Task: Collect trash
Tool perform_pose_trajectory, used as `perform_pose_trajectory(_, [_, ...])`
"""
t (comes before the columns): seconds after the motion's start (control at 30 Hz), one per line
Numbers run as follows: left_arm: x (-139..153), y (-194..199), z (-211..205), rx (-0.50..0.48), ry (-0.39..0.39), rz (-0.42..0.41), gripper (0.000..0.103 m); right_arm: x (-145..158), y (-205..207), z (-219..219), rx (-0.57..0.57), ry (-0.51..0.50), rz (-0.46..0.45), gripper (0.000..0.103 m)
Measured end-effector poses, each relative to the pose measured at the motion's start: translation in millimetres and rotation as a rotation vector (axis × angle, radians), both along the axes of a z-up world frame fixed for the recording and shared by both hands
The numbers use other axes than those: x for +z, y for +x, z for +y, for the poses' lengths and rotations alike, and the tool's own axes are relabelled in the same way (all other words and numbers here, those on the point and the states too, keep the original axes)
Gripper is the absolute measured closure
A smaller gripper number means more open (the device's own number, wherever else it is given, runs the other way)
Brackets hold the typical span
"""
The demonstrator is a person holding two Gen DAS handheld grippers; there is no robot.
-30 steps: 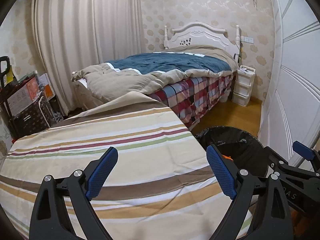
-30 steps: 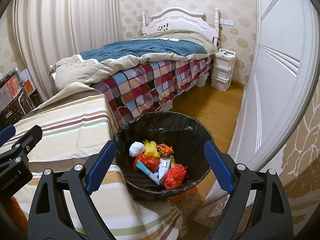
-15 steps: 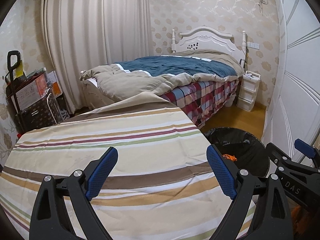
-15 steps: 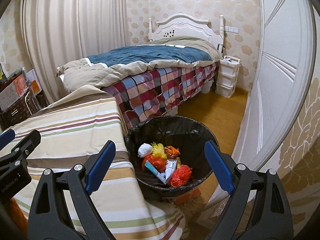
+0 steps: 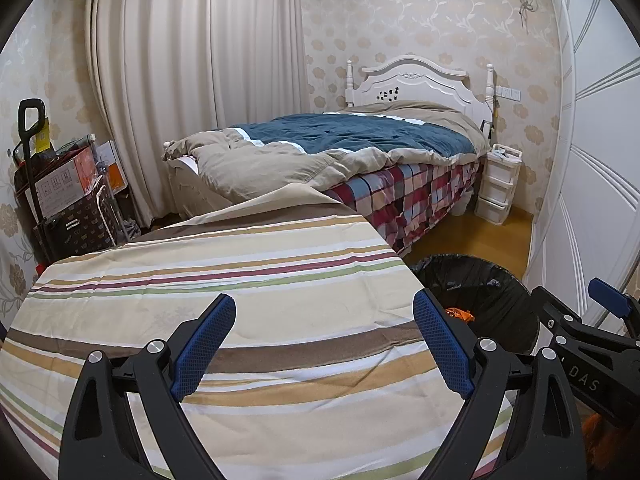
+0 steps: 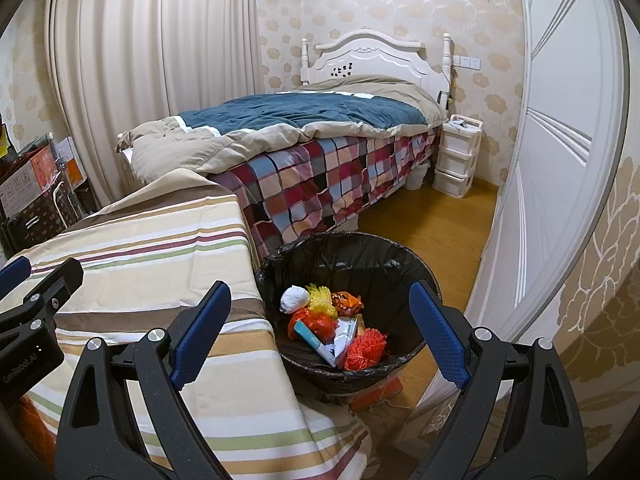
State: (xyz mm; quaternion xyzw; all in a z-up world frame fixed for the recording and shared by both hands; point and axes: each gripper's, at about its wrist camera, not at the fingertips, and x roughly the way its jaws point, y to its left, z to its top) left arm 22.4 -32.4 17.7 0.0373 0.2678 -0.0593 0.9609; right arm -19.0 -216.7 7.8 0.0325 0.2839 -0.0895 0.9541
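both claws (image 5: pixel 324 344) (image 6: pixel 320 332) have risen, wide and empty; black-lined bin (image 6: pixel 352 252) holds orange, yellow, white trash (image 6: pixel 334 324).

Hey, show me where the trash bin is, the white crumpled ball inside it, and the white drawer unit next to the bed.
trash bin (image 6: pixel 404 256): right wrist view, far inner wall of the black liner.
white crumpled ball (image 6: pixel 295 299): right wrist view, its middle.
white drawer unit (image 6: pixel 456 160): right wrist view, front of the middle drawer.
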Motion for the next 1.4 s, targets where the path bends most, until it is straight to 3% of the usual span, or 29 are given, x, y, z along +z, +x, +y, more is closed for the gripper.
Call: perform_pose_trajectory(1.4, [4.7, -3.0, 6.2, -0.005, -0.015, 0.01, 0.013, -1.3, -1.2, 0.8, 0.0, -0.001, -0.002, 0.014])
